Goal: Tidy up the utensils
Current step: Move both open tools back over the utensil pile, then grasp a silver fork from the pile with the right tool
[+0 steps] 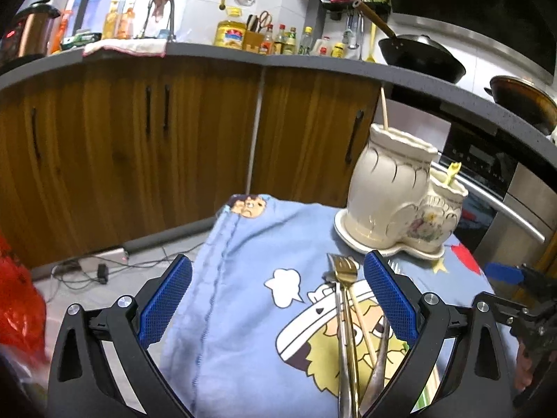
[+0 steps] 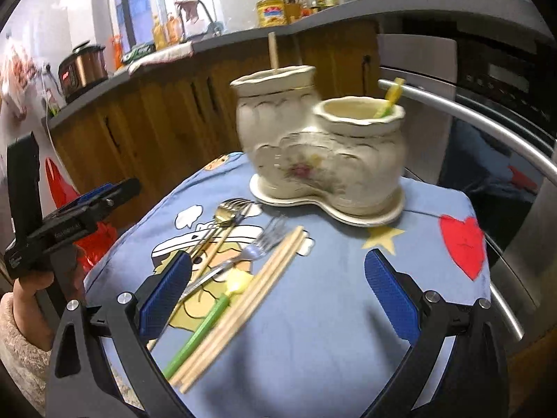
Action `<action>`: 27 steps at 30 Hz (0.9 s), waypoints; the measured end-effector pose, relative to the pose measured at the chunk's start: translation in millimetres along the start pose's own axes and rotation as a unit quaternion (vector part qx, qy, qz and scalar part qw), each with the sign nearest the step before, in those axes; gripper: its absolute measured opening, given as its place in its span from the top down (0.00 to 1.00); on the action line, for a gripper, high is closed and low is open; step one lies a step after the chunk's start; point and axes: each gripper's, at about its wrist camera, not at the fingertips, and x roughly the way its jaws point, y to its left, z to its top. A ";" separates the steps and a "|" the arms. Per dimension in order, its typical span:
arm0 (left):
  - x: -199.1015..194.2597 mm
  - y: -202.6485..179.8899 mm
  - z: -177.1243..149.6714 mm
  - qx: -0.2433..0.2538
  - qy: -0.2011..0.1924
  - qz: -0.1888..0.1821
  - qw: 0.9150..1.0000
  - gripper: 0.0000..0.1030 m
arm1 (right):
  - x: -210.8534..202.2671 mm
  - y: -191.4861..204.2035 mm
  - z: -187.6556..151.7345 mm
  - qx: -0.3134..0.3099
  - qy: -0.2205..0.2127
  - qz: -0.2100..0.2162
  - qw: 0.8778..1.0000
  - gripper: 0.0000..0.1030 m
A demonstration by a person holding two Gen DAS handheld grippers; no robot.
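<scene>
Nearest the left wrist camera, the left gripper [image 1: 276, 292] is hovering over a blue cartoon-print cloth [image 1: 243, 313] with its blue-padded fingers [image 1: 167, 299] spread wide apart, gripping nothing. Lying between them, close to the right-hand finger, a gold fork [image 1: 344, 271] is resting tines-forward on the cloth, beside a silver utensil handle [image 1: 340, 348] and a single wooden chopstick [image 1: 363, 320].

In the right wrist view, the right gripper [image 2: 278, 278] is likewise hanging with its fingers [image 2: 390, 292] wide apart and nothing between the pads. Just ahead of its left-hand finger, a green-handled utensil with a yellow end [image 2: 209, 317] is lying alongside a bundle of wooden chopsticks [image 2: 243, 306], all angled diagonally across the cloth. A little farther on, a silver fork [image 2: 264, 240] and a gold spoon [image 2: 226, 210] are lying near each other.

Beyond the loose cutlery, a cream ceramic two-pot utensil holder [image 2: 323, 153] is standing upright on its matching tray [image 2: 348, 214]. One wooden chopstick [image 2: 272, 50] is sticking up out of the taller pot, and a yellow-green utensil [image 2: 391, 102] is leaning in the shorter pot.

Behind it all, wooden kitchen cabinets [image 1: 139, 146] are running under a grey countertop [image 1: 209, 52] that is carrying bottles and a black wok [image 1: 421, 54].
</scene>
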 end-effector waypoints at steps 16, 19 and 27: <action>12.5 -2.3 -4.9 0.000 0.009 -0.019 1.000 0.05 | 83.1 -1.2 15.3 -0.013 0.095 -0.003 0.995 0.67; 12.4 -3.8 -4.9 0.005 0.008 -0.022 1.000 0.05 | 89.5 -6.8 17.0 0.003 0.101 0.012 0.995 0.67; 11.7 -6.3 -6.1 0.011 0.008 -0.025 1.000 0.05 | 103.4 -11.9 22.3 0.019 0.116 0.036 0.992 0.78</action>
